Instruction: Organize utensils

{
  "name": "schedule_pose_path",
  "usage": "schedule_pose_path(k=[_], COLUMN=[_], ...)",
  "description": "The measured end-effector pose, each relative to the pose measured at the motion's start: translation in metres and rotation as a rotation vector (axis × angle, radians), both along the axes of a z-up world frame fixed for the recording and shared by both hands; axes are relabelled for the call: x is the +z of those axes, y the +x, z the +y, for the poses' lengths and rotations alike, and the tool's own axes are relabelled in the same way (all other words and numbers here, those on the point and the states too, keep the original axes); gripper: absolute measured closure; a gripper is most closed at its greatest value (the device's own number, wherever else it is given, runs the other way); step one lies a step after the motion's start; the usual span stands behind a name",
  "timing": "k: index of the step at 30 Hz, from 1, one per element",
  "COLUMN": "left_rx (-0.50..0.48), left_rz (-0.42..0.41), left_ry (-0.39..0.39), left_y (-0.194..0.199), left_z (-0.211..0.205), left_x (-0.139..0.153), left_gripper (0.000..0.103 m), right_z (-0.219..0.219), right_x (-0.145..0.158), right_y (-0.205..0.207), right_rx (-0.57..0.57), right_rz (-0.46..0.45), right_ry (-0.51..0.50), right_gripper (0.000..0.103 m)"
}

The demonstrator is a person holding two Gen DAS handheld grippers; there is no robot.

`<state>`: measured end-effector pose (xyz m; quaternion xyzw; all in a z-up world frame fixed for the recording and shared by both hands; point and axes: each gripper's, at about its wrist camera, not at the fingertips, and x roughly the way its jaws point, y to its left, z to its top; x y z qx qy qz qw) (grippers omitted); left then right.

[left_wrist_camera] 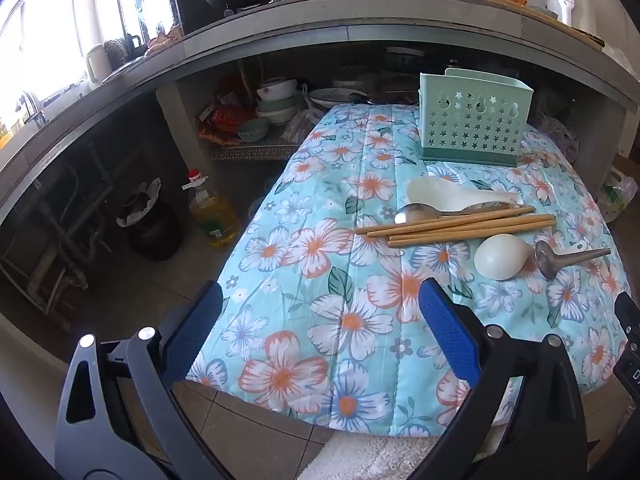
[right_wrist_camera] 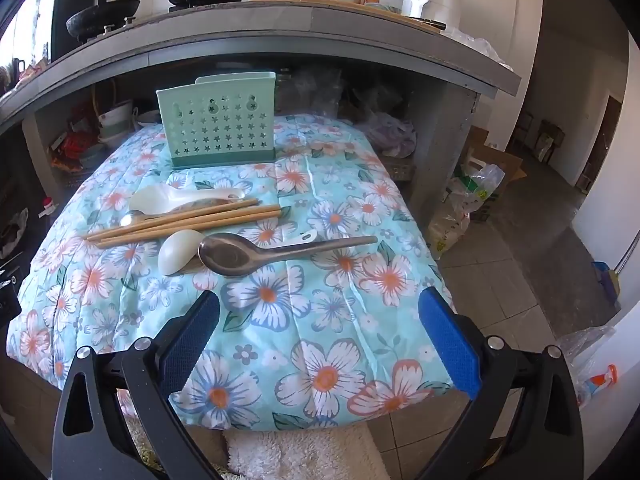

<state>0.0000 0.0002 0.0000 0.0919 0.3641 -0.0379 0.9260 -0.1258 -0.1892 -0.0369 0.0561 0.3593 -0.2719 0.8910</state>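
Right wrist view: the right gripper (right_wrist_camera: 318, 338) hangs over the near edge of the floral quilted cloth (right_wrist_camera: 328, 312), its blue pads spread wide with nothing between them. In the left wrist view the left gripper (left_wrist_camera: 320, 330) is likewise spread and empty, near the cloth's near left corner. The utensils lie in a loose pile at mid-cloth: a large stainless steel spoon (right_wrist_camera: 256, 254) rests partly on a white plastic spoon (right_wrist_camera: 178, 254), and behind them bamboo chopsticks (right_wrist_camera: 188, 222) overlap a small metal spoon (right_wrist_camera: 134, 218) and a white plastic rice paddle (right_wrist_camera: 172, 198). The mint-green perforated plastic utensil holder (right_wrist_camera: 218, 132) stands upright at the far side, apparently empty. Risks, as judged: a grasp on the steel spoon's handle may drag or flip the white spoon beneath it; thin chopsticks on soft cloth may roll or be pinched together with fabric; a hard insertion could tip the light holder.
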Motion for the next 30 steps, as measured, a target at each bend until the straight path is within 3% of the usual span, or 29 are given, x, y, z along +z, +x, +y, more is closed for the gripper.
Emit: schedule_pose_path(k=[30], left_rx=[0.000], left_rz=[0.006], left_ry=[-0.002], left_y=[-0.0002], left_z=[0.0003], left_x=[0.0001], left_gripper=[0.008], right_z=[-0.0005], right_x=[0.0015], right_y=[0.0000], right_rx=[-0.001], right_rz=[-0.002], right_ry=[-0.005], right_gripper=[0.006])
